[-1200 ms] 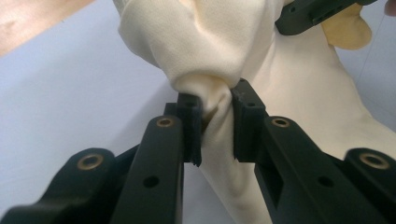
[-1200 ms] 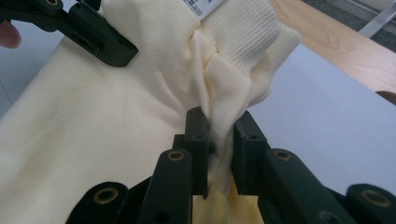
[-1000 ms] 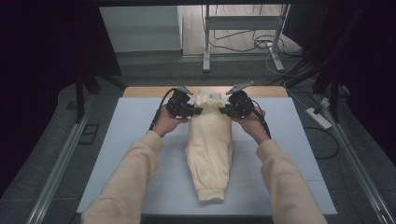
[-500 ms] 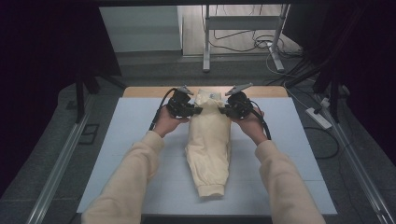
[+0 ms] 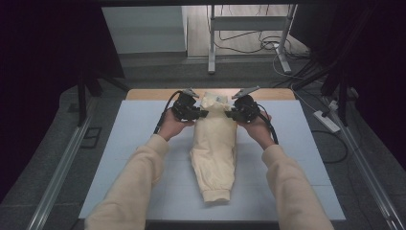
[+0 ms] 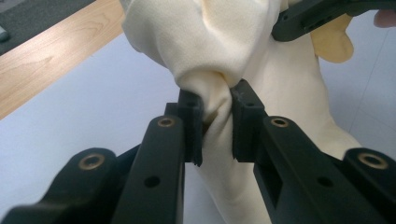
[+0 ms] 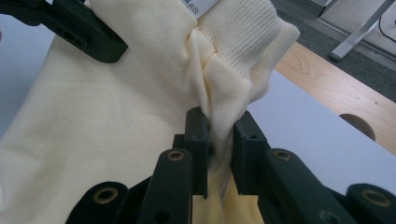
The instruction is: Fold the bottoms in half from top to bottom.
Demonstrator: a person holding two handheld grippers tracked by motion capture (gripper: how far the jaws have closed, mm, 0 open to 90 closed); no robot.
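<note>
A cream garment (image 5: 214, 153) lies lengthwise on the pale blue mat (image 5: 124, 143), its ribbed cuff toward the person and its far end bunched up near the wooden strip. My left gripper (image 5: 205, 114) pinches the garment's left upper edge; its own view has a fold of cream cloth (image 6: 217, 100) squeezed between the black jaws of the left gripper (image 6: 217, 126). My right gripper (image 5: 229, 114) pinches the opposite edge, and in its view the right gripper (image 7: 219, 154) is clamped on gathered cloth just below a ribbed hem (image 7: 243, 32).
A wooden table edge (image 5: 148, 94) runs along the mat's far side. Beyond it stand metal table legs (image 5: 211, 38) and loose cables (image 5: 253, 45) on the floor. A power strip (image 5: 326, 120) lies on the floor at right. Bare mat lies on both sides of the garment.
Both grippers stay shut on the garment's far end. The cuff end has slid slightly away from the person, and the far end bunches a little more.
</note>
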